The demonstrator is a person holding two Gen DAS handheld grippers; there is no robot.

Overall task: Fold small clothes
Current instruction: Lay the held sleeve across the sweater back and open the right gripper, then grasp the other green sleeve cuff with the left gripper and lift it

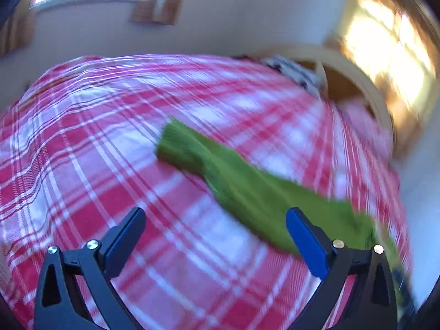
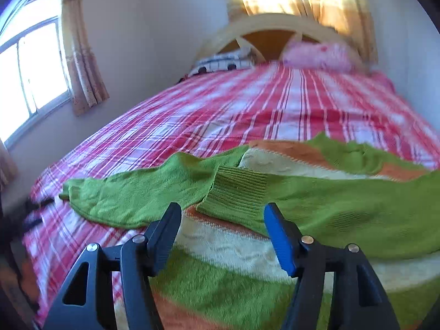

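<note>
The left wrist view looks across a bed with a red and white checked bedspread (image 1: pixel 115 148). On it lies one green sleeve (image 1: pixel 220 176) of a sweater, stretched out flat, running from the middle of the bed toward the lower right, where it passes behind the blue pad of the left gripper (image 1: pixel 216 220). That gripper hangs above the cloth with its jaws spread wide and nothing between them. This view is smeared by motion blur, and only the sleeve shows, not the body of the garment.

The right wrist view shows the rest: the sweater (image 2: pixel 247 283) has a striped body of green, cream and orange bands, lying at the near end of the bed. One sleeve reaches out to the left over the bedspread (image 2: pixel 233 110); the other sleeve (image 2: pixel 316 206), with a ribbed cuff, is laid across the striped body. The right gripper (image 2: pixel 222 217) sits just above that cuff, jaws released, holding nothing.

Only this view takes in the pink pillow (image 2: pixel 319 55), the wooden headboard (image 2: pixel 275 24) and the curtained window (image 2: pixel 35 74). No writing or label can be read in either view.
</note>
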